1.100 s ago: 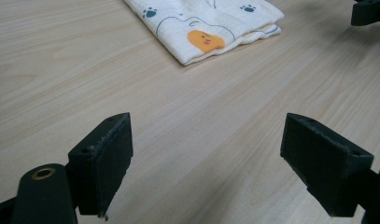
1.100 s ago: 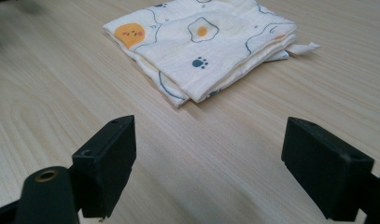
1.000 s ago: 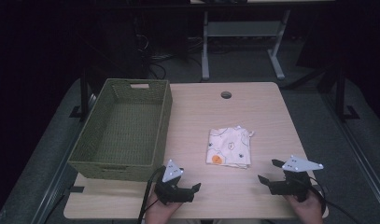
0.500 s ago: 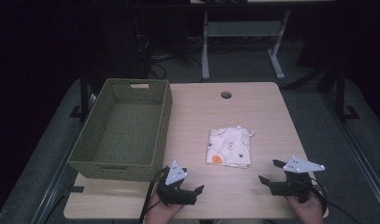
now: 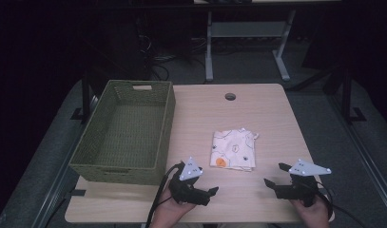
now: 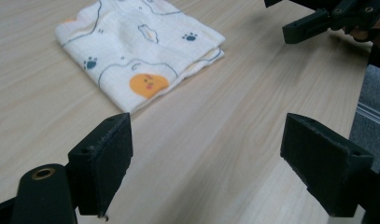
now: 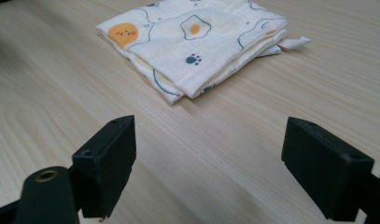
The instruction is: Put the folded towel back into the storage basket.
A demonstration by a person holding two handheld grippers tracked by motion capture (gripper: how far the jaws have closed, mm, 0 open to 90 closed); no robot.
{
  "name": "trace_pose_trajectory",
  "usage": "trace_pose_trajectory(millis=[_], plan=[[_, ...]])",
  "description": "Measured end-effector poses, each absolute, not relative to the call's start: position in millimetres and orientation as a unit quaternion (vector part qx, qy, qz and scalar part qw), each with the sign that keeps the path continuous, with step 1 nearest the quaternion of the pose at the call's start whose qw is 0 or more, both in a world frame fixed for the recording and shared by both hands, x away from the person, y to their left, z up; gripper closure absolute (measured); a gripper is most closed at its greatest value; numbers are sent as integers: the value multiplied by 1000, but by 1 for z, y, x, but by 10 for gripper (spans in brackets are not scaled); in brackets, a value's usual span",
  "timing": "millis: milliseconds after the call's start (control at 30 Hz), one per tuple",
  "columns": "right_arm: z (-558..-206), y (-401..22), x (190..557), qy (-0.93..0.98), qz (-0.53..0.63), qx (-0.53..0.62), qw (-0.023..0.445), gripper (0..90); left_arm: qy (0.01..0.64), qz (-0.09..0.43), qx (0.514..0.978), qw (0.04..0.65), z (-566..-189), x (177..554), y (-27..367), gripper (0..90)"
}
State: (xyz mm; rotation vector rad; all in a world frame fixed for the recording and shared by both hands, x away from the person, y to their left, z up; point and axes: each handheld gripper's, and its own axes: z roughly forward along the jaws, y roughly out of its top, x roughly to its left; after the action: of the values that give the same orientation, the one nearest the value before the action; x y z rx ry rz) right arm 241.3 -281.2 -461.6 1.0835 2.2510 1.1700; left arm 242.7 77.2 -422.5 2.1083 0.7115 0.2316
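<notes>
Folded cloth (image 5: pixel 233 149), white with printed paw marks, outlined shapes and an orange round figure, lies flat on the wooden table (image 5: pixel 257 114), right of centre and towards the near half. We note several layers stacked at its edges in the right gripper view (image 7: pixel 197 44), with a small tab of fabric sticking out at one corner. In the left gripper view (image 6: pixel 136 44) the orange figure faces the near corner.

Our left gripper (image 5: pixel 208 194) sits low at the near edge of the table, in front of the cloth and slightly to its left, its jaws spread wide with nothing between them; bare table shows in the gap. Our right gripper (image 5: pixel 272 182) sits near the front right of the table, its jaws likewise spread wide and empty. Neither gripper touches the cloth: both stand near it but apart, with clear wood between. The right gripper's tips also appear at the upper right of the left gripper view (image 6: pixel 309 25).

A green woven basket (image 5: pixel 167 118) stands on the left part of the table, well apart from the cloth. A round hole (image 5: pixel 230 97) is set in the table's far side.
</notes>
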Motion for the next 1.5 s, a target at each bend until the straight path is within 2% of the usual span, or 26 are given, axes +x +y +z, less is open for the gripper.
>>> trace_pose_trajectory(millis=[500, 1133, 1500], plan=[[-461, -285, 241, 793, 426, 392, 190, 175, 276, 87, 872, 394, -418, 284, 44, 175], [-461, -285, 241, 791, 428, 393, 192, 175, 290, 50, 876, 383, -416, 325, 20, 181], [-460, -289, 243, 787, 432, 396, 190, 175, 283, 53, 884, 369, -416, 340, 2, 181]])
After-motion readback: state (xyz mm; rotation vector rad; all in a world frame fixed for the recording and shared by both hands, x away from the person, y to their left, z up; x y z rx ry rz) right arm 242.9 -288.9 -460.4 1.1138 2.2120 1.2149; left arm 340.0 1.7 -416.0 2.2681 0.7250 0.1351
